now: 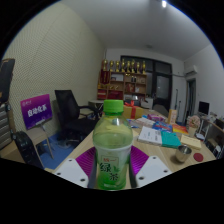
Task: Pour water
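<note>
Gripper view shows the tongs (113, 170) clenched on a green-capped bottle (112, 148), both purple pads (86, 160) pressing its labelled sides. It stands upright between them, above the near edge of the cluttered table (150, 150), books (160, 135) lying beyond.

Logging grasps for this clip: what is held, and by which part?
A clear plastic bottle with green cap and label, gripped by the jaws on both sides of its lower, labelled body.

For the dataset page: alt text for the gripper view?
A green-capped drink bottle stands upright between the gripper's two fingers, which close on its sides. Beyond it, a cluttered wooden table, a black office chair and shelves.
</note>
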A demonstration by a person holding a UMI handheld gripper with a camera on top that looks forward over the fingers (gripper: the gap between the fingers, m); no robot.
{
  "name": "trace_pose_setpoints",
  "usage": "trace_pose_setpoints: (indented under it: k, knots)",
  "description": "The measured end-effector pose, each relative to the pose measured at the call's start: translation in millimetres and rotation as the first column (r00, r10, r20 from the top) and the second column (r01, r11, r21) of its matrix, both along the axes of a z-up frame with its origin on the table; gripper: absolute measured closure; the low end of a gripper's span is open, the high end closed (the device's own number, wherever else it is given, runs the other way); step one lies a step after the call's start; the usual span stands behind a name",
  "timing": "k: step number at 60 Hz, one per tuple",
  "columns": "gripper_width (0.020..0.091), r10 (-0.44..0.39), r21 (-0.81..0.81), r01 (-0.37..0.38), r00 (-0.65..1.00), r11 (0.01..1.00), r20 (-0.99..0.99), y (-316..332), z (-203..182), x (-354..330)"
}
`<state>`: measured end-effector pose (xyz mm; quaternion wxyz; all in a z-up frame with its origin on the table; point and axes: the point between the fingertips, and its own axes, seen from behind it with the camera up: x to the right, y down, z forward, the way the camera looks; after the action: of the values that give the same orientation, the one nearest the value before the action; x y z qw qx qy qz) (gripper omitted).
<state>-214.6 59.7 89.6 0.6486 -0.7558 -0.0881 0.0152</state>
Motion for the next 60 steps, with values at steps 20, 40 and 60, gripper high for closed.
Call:
trace_pose_setpoints:
  k: [20,40,60]
  knots:
    - [0.0775,-0.052,-0.178,-0.081,0.770,0.981,-0.636,41,73,32]
    - [0.0774,-0.277,-0.190,-0.256,-0.366,0.948,-0.889,84,75,150]
    - [0.0775,-0.285,-0.144,-0.256,-0.684,0.956,-0.671,78,71,181]
